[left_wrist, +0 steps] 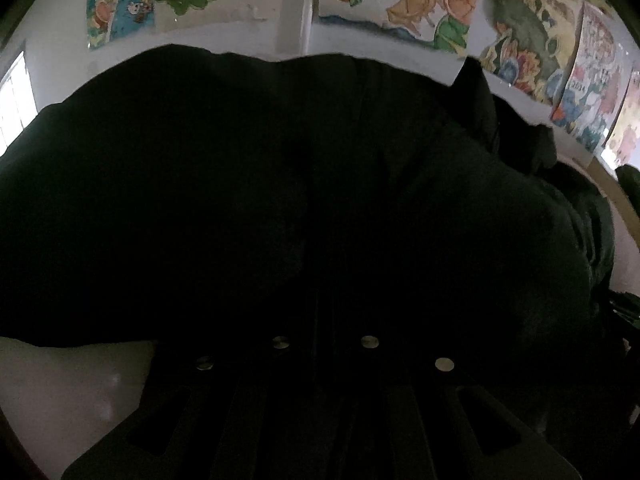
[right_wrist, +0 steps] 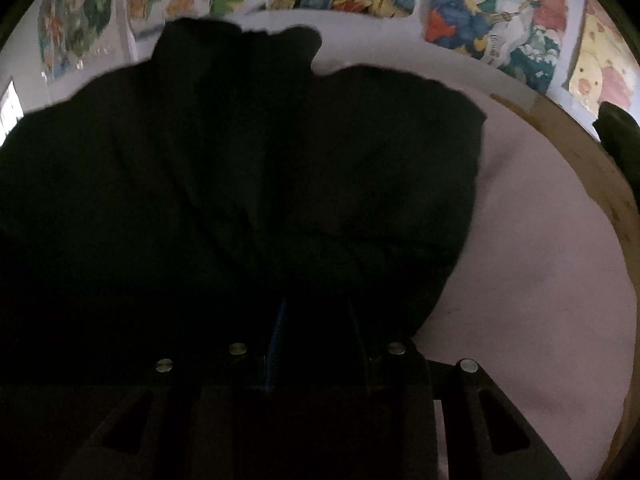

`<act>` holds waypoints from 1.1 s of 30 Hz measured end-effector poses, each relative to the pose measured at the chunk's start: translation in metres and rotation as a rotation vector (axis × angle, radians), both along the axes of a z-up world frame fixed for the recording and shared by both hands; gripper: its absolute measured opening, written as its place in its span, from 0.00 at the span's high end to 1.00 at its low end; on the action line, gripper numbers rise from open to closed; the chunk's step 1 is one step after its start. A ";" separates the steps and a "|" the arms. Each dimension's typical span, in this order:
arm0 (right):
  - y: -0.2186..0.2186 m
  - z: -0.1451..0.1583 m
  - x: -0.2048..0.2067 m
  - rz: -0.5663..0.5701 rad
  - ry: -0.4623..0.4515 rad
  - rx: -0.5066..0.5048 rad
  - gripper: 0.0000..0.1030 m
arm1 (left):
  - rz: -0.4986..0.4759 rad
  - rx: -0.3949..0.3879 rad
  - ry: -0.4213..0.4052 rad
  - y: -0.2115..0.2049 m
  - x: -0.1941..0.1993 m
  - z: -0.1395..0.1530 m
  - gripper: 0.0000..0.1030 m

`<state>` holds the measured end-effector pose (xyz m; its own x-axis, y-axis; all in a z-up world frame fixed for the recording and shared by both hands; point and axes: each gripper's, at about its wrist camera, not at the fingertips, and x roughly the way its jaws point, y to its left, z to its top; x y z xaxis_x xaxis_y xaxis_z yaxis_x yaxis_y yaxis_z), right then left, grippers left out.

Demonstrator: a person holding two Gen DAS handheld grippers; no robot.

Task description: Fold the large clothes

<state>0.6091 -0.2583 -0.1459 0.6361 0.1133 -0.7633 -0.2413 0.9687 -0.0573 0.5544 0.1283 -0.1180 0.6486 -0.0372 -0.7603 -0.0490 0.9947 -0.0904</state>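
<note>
A large black garment fills most of the left wrist view and drapes over the left gripper, whose fingers are buried in the dark cloth. The same black garment bunches in front of the right gripper in the right wrist view. Folds of cloth converge between the right fingers, which stand close together with a blue strip showing on the left one. The cloth hides both grippers' fingertips. The garment lies on a pale pink surface.
A wooden edge borders the pink surface at the right. Colourful posters hang on the white wall behind. A bright window is at the far left. A dark object sits at the far right.
</note>
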 end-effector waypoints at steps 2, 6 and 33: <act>0.003 -0.007 0.001 0.000 -0.011 -0.023 0.71 | 0.001 0.006 -0.001 0.000 0.000 -0.002 0.95; 0.001 -0.008 -0.004 -0.009 -0.039 -0.023 0.71 | 0.014 -0.042 -0.027 0.007 -0.005 0.002 0.95; 0.143 0.079 -0.015 0.239 -0.067 0.102 0.14 | 0.571 -0.340 -0.288 0.161 -0.147 0.072 0.18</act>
